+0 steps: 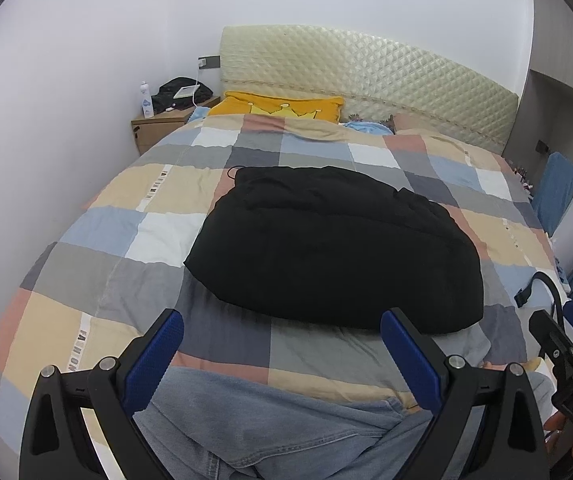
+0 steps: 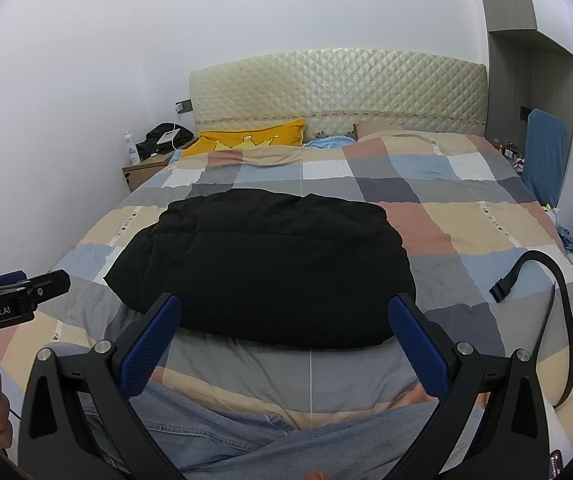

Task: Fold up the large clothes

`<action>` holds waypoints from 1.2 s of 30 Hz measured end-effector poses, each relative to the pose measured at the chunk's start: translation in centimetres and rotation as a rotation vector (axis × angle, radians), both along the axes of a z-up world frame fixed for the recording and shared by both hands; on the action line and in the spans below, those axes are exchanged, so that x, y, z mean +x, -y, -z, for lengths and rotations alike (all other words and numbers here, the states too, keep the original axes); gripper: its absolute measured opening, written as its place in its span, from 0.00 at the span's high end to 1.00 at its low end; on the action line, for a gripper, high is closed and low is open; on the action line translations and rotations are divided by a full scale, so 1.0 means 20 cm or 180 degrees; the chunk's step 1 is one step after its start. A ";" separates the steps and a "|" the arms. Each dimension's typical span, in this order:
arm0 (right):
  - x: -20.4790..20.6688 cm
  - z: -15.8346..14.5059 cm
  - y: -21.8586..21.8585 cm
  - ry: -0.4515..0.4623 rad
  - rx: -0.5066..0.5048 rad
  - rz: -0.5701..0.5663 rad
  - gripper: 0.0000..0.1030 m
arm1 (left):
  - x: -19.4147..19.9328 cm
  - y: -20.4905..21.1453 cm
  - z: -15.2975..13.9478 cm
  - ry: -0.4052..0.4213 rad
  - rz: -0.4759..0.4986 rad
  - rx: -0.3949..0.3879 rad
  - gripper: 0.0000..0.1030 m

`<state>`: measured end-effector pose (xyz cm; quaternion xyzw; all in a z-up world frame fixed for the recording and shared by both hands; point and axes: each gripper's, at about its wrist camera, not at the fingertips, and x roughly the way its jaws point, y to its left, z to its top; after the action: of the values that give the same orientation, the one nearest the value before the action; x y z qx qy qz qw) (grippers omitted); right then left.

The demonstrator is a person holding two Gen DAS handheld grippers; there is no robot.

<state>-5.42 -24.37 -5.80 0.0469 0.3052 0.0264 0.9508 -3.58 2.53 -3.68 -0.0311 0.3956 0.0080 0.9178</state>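
Puffy black padded garment (image 1: 334, 248) lying folded mid-bed on the checked patchwork quilt (image 1: 158, 236), long axis crosswise, straight ahead of both tools. Left gripper (image 1: 282, 340) spread wide, empty; right gripper (image 2: 286, 328) likewise, near hem just beyond fingertips, neither nearer.

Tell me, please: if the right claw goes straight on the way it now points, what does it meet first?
Most likely the black folded garment on the checked duvet. The right claw is open and aims at its near edge, though depth is unclear.
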 end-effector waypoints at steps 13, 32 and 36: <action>0.00 0.01 -0.01 -0.0011 0.0011 0.0035 0.00 | -0.01 0.01 0.00 0.0010 0.0034 0.0020 0.03; -0.02 0.01 0.02 0.0019 0.0008 0.0052 0.00 | -0.03 0.03 -0.01 0.0015 0.0075 0.0031 0.03; -0.02 0.01 0.02 0.0019 0.0011 0.0049 0.00 | -0.03 0.04 -0.01 0.0017 0.0082 0.0027 0.03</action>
<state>-5.89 -24.80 -5.90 0.0509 0.3019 0.0197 0.9518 -4.23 1.80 -3.45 -0.0221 0.3936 -0.0022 0.9190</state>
